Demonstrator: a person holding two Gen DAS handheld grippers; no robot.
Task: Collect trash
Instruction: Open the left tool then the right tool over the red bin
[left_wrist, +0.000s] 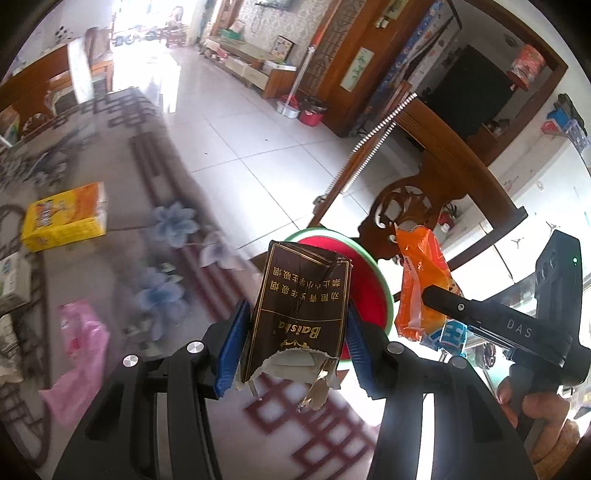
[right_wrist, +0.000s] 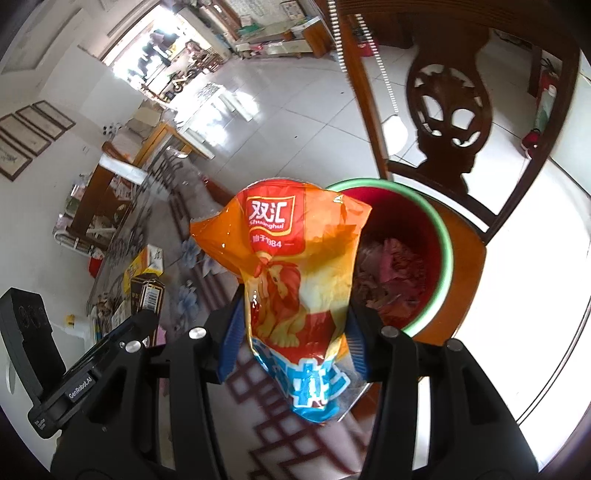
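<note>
Both wrist views look closely along their fingers, sharing the red bin (left_wrist: 364, 280) (right_wrist: 413, 236).

Glossy plastic wrapper (right_wrist: 295, 280); torn card pack (left_wrist: 299, 314); wood chair (right_wrist: 454, 122).

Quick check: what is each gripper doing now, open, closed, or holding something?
Left gripper: closed on the brown cigarette pack.
Right gripper: closed on the orange snack wrapper, near the red bin.

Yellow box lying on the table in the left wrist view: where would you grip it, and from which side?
Across the two long side faces of the yellow box, coming from above. It lies flat with nothing touching it, so those faces look reachable.
</note>
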